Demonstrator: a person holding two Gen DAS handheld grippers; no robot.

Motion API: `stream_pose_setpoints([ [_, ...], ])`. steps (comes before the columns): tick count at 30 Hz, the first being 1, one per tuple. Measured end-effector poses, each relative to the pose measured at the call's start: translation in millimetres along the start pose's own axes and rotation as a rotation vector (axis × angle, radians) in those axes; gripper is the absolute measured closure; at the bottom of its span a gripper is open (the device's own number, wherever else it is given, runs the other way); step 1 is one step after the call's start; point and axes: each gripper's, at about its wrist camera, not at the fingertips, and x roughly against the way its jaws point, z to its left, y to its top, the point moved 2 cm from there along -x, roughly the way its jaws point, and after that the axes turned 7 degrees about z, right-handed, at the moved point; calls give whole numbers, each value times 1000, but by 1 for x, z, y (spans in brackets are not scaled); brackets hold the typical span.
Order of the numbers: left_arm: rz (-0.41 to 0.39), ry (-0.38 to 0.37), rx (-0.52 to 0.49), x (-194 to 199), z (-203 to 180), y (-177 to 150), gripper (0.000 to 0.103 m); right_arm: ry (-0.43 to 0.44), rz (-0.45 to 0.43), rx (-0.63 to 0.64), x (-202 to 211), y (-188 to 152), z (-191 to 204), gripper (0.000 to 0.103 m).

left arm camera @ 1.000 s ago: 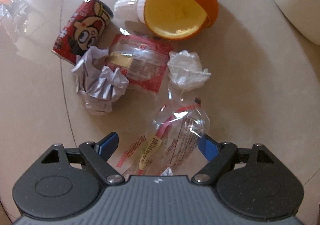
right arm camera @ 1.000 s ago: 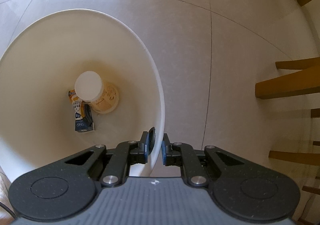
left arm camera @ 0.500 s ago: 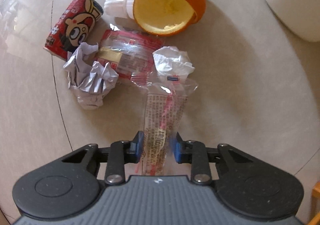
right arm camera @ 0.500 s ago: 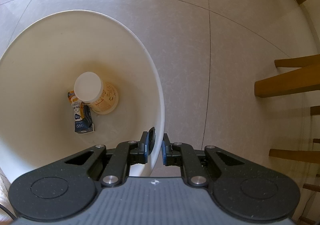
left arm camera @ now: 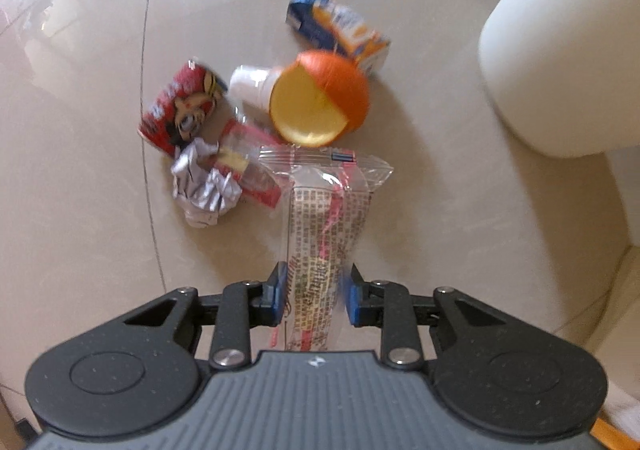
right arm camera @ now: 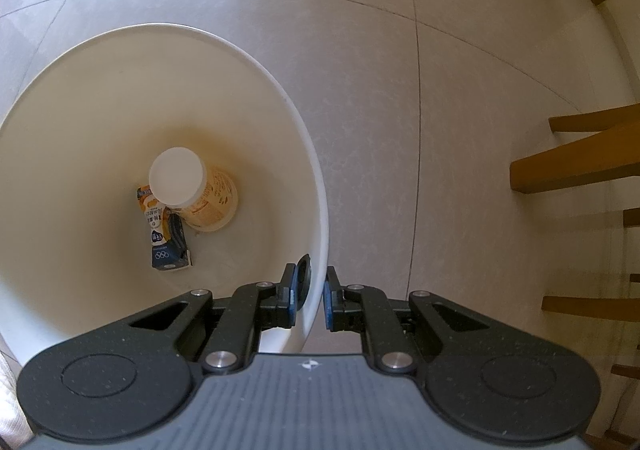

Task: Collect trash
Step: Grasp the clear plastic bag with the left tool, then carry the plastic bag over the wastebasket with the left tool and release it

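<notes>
Blue pads of the left gripper [left arm camera: 314,296] are clamped on a clear plastic wrapper with red and black print [left arm camera: 326,217], which hangs between them above the glossy beige tiled floor [left arm camera: 440,209]. Beyond lie crumpled white paper [left arm camera: 204,189], a red cartoon can [left arm camera: 180,109], an orange peel half [left arm camera: 320,97] and a blue-orange carton [left arm camera: 340,29]. The right gripper [right arm camera: 310,292] pinches the rim of a white plastic bin [right arm camera: 276,89] holding a cup [right arm camera: 196,189].
</notes>
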Motion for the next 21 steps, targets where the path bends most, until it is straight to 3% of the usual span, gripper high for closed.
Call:
stream_pose_setpoints([
  [13, -64, -109, -56, 138, -51, 55, 76, 41, 13, -8, 4, -2, -4, 88],
  [21, -131, -139, -186, 202, -91, 92, 76, 76, 13, -35, 5, -2, -10, 89],
])
